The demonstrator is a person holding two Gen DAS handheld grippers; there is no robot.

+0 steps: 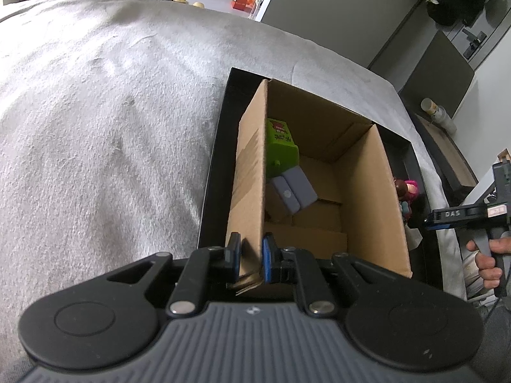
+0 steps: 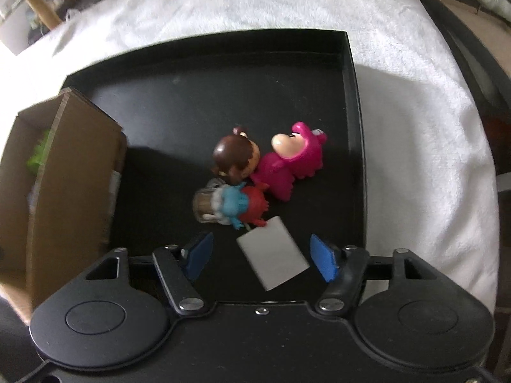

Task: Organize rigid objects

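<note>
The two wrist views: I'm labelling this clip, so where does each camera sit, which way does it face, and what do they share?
Left wrist: on the left gripper, angled down into the cardboard box whose wall it pinches; the person's hand shows at the right edge.
Right wrist: on the right gripper, looking steeply down at the toy figures and a grey block between its open fingers.
Shared: the box, the black tray, the figures.
</note>
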